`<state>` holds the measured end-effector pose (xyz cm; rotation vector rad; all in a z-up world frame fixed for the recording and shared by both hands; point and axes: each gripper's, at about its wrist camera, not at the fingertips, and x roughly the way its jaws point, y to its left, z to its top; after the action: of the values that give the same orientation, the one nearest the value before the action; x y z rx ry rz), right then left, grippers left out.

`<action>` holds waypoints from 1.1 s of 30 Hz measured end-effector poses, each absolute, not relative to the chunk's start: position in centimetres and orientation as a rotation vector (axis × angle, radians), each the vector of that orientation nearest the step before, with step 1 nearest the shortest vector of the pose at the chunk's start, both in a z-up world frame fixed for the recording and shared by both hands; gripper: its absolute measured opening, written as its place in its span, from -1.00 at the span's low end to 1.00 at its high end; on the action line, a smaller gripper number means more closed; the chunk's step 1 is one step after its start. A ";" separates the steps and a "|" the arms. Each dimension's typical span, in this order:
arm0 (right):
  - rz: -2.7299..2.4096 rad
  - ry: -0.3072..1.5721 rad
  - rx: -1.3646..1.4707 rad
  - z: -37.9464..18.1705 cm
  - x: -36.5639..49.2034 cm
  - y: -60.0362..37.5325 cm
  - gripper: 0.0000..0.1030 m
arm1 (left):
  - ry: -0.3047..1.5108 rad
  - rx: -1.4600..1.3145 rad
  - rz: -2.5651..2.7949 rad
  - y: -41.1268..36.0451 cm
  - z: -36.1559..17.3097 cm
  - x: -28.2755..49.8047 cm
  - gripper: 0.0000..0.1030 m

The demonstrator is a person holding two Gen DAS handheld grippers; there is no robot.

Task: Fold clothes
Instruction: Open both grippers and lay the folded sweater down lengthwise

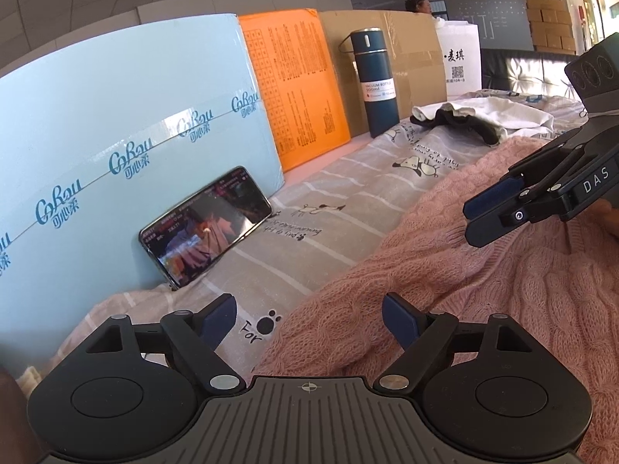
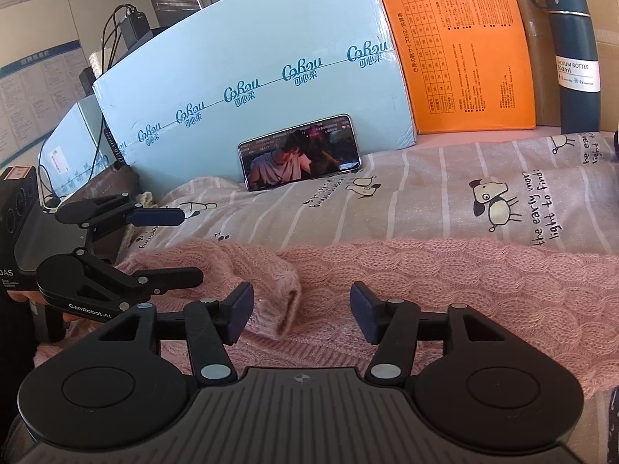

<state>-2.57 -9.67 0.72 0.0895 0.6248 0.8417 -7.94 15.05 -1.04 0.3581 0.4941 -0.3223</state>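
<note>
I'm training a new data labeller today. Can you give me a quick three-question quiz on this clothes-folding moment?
1. True or false: the left gripper is shut on the pink sweater.
2. Multiple choice: the phone leans against A) the orange box, B) the light blue box, C) the blue bottle.
3. Fill in: the sleeve cuff lies in front of the ___ gripper.

Key: 1. False, both grippers are open and hold nothing. 2. B. 3. Right.
</note>
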 end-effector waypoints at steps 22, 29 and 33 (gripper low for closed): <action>0.959 0.297 -0.029 3.5 -8.0 -13.1 1.00 | 0.349 0.450 -0.460 14.0 2.2 -21.0 0.94; 0.942 0.261 -0.182 2.8 -11.1 -16.1 1.00 | 0.450 0.500 -0.525 13.7 1.0 -24.1 0.95; 0.917 0.264 -0.301 2.0 -13.2 -18.4 1.00 | 0.524 0.575 -0.546 12.8 -0.3 -24.4 0.95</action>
<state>-13.17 -18.36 2.05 -0.3008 0.2643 0.9167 -24.38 12.77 -0.25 0.5746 0.5241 -0.5457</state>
